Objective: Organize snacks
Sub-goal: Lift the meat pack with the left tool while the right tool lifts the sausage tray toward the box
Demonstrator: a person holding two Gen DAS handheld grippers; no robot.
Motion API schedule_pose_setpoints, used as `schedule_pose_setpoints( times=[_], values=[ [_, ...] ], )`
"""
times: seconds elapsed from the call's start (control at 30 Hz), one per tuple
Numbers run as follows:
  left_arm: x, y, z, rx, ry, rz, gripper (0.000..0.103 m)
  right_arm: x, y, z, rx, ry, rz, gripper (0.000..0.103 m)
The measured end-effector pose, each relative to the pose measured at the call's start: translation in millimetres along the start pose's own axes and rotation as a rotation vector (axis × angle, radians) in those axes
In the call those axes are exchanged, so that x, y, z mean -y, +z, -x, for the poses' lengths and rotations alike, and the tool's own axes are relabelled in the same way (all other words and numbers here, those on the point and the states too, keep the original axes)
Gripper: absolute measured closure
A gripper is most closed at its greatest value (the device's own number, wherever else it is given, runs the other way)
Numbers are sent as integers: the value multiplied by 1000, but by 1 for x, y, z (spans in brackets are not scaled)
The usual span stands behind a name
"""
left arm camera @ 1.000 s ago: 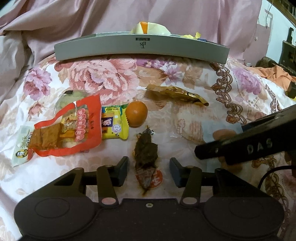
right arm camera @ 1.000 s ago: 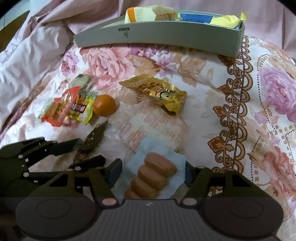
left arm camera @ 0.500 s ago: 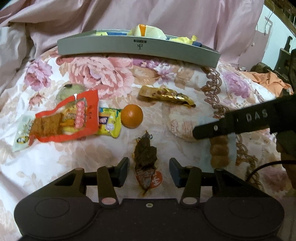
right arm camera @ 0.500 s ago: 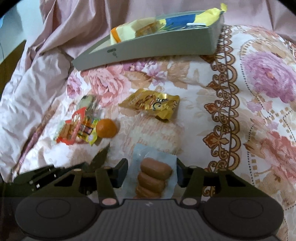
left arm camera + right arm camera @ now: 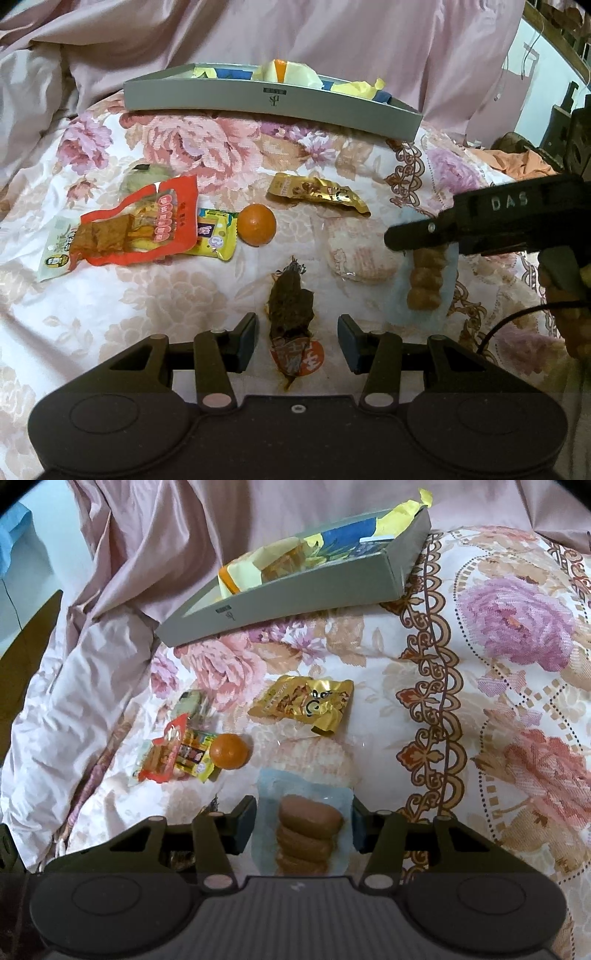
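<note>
Soft floral bedding [image 5: 221, 147], quilted and printed with pink and purple roses, serves as the work surface, and crumpled pink fabric [image 5: 332, 44] is heaped behind it. At the far edge a shallow grey cardboard box [image 5: 273, 101] is set, already holding crinkled yellow and blue wrappers.

From the left, a glossy red pouch [image 5: 136, 225] is seen lying over a pale green packet and touching a small yellow sachet [image 5: 216, 236]. Just beside that a round, smooth orange [image 5: 256, 224] is found. A creased gold foil packet [image 5: 319, 192] lies farther back, nearer the box. A dark brown, wrinkled vacuum-packed snack [image 5: 291, 314] is framed between the fingers of the left gripper [image 5: 297, 338], which is tilted downward; its pads stand apart from the wrapper on both sides, so nothing is gripped.

A flat clear-wrapped round cake [image 5: 360, 254] lies to the right. Beyond it, a light blue packet of sausage-shaped rolls [image 5: 304, 830] is held in the right gripper [image 5: 304, 825], also angled downward, with both pads pressed against the packet's edges.
</note>
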State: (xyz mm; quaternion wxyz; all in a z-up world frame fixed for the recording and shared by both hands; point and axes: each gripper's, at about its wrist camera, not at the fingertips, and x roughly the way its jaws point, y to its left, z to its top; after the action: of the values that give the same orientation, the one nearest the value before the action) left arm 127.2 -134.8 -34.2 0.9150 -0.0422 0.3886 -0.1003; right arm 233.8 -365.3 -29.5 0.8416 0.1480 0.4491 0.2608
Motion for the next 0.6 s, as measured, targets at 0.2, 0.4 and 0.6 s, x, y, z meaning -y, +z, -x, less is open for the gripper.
schedule_pose_setpoints(
  times=[0.2,0.4,0.6],
  values=[
    [-1,-3,7,18,8,15,54,-1,2,11,72,52,0,49],
    [0,4,12,66,31,17,54,-7,5,18,147,59,22,49],
    [3,20,22,136,38,13,54,-19,7,32,288,15,90,49]
  ],
)
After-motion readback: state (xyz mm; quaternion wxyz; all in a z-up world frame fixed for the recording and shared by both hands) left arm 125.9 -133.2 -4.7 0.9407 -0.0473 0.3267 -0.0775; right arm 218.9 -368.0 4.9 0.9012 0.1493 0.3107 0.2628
